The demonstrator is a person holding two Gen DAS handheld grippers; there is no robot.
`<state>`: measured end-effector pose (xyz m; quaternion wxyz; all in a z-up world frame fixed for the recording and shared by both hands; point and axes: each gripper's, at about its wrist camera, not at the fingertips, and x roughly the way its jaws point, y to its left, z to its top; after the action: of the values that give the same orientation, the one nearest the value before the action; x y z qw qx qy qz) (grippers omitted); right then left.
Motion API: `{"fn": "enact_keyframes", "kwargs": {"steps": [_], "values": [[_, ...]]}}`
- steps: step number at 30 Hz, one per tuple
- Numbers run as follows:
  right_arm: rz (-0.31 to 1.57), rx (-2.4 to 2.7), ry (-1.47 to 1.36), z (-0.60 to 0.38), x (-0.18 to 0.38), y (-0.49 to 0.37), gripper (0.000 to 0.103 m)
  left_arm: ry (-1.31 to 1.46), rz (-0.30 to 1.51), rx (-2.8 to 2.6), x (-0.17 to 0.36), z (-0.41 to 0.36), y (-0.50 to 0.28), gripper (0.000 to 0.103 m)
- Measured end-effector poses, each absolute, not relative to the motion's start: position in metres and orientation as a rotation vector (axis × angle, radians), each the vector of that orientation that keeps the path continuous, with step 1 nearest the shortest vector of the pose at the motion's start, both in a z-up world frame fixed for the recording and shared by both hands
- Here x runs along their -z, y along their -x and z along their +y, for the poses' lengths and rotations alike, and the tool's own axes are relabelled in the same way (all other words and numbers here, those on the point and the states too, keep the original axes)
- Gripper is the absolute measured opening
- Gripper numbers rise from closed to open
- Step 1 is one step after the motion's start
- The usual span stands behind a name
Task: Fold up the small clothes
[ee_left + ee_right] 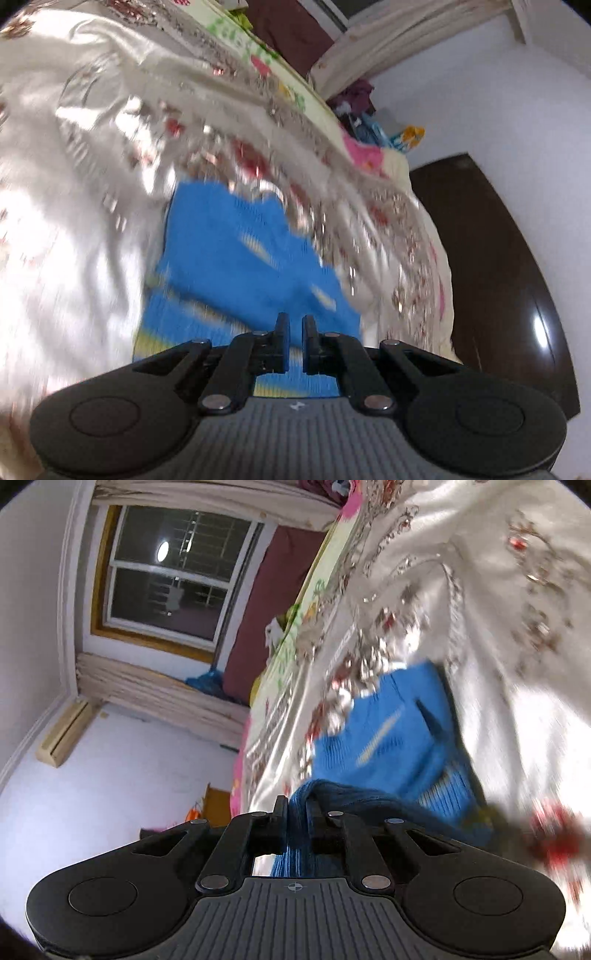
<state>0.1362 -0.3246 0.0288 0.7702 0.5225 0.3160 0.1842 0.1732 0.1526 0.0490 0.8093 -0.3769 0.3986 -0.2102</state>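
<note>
A small blue knitted garment (243,266) with a yellow-striped hem lies on a shiny cream bedspread (74,184) with red flower embroidery. My left gripper (294,325) hovers just over its near hem, jaws nearly closed with a narrow gap and nothing visibly between them. In the right wrist view the same blue garment (391,731) lies partly folded on the bedspread (517,664). My right gripper (295,806) is shut on a bunched edge of the blue knit, which rises between its fingers. Both views are motion-blurred.
A floral quilt (258,55) runs along the bed's far edge. A dark wooden door (498,258) and white wall stand to the right. The right wrist view shows a barred window (170,572), a maroon curtain (266,609) and a wall air conditioner (66,734).
</note>
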Motion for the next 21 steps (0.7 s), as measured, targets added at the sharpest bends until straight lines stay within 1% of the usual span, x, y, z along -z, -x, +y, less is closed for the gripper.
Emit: {"fn": "enact_keyframes", "kwargs": {"steps": [3, 5, 9, 13, 16, 20, 21], "values": [[0.690, -0.354, -1.158, -0.325, -0.020, -0.169, 0.009, 0.793, 0.847, 0.419, -0.045, 0.151, -0.202, 0.011], [0.707, -0.339, -1.162, -0.322, -0.012, -0.182, 0.009, 0.741, 0.865, 0.438, -0.045, 0.143, -0.205, 0.011], [0.761, -0.325, -1.128, -0.318, 0.002, -0.194, 0.009, 0.421, 0.917, 0.481, -0.049, 0.105, -0.181, 0.011], [0.781, -0.311, -1.141, -0.317, 0.011, -0.190, 0.009, 0.245, 0.986, 0.597, -0.045, 0.078, -0.161, 0.012], [0.784, -0.308, -1.138, -0.319, 0.011, -0.185, 0.009, 0.102, 0.989, 0.653, -0.043, 0.054, -0.153, 0.017], [0.782, -0.314, -1.129, -0.320, 0.007, -0.182, 0.009, -0.049, 0.991, 0.677, -0.038, 0.029, -0.149, 0.027], [0.782, -0.316, -1.127, -0.320, 0.006, -0.182, 0.009, -0.072, 0.996, 0.680, -0.036, 0.025, -0.150, 0.027]]}}
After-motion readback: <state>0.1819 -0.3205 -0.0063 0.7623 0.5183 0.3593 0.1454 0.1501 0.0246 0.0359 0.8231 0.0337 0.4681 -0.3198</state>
